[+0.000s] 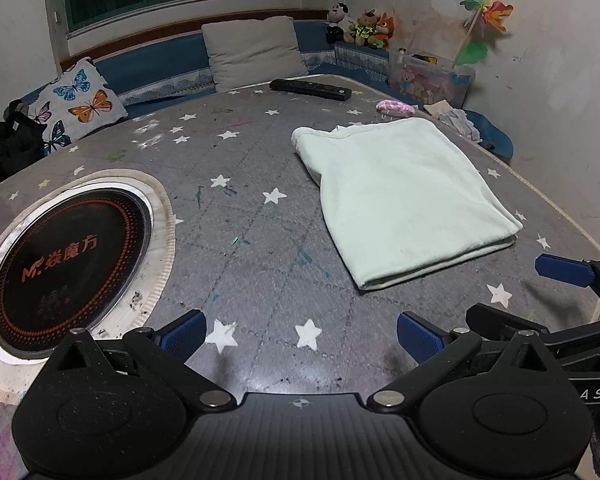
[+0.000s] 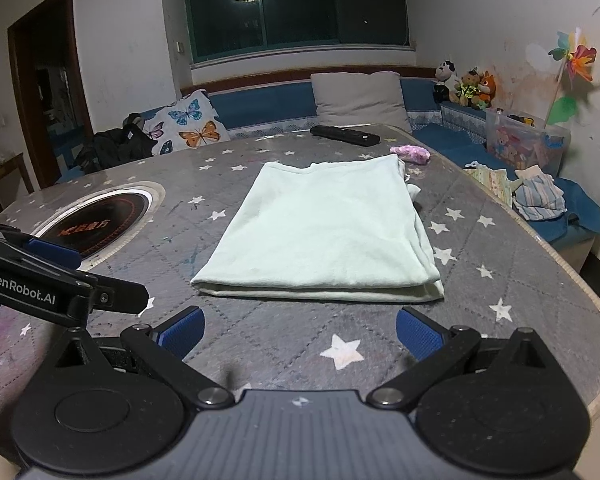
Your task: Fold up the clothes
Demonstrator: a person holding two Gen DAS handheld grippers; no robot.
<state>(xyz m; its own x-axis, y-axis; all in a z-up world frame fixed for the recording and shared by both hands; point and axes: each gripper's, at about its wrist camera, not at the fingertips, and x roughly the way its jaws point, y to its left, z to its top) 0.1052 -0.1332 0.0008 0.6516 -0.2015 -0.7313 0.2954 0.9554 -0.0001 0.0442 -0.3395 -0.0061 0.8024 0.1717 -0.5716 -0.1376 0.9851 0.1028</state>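
A pale mint garment (image 1: 404, 196) (image 2: 324, 232) lies folded into a flat rectangle on the grey star-patterned table cover (image 1: 252, 240) (image 2: 480, 240). My left gripper (image 1: 302, 334) hovers open over the near table edge, left of the garment, with nothing between its blue pads. My right gripper (image 2: 300, 332) is open too, just short of the garment's near folded edge, holding nothing. The right gripper's blue finger (image 1: 564, 270) shows at the right of the left wrist view. In the right wrist view the left gripper's arm (image 2: 40, 284) crosses the left side.
A round induction cooktop (image 1: 68, 268) (image 2: 96, 220) is set into the table at left. A black remote (image 1: 310, 89) (image 2: 344, 135) and a pink cloth (image 1: 394, 107) (image 2: 412, 154) lie at the far edge. Pillows, soft toys, a toy box (image 2: 526, 142) and loose clothes (image 2: 536, 196) line the bench.
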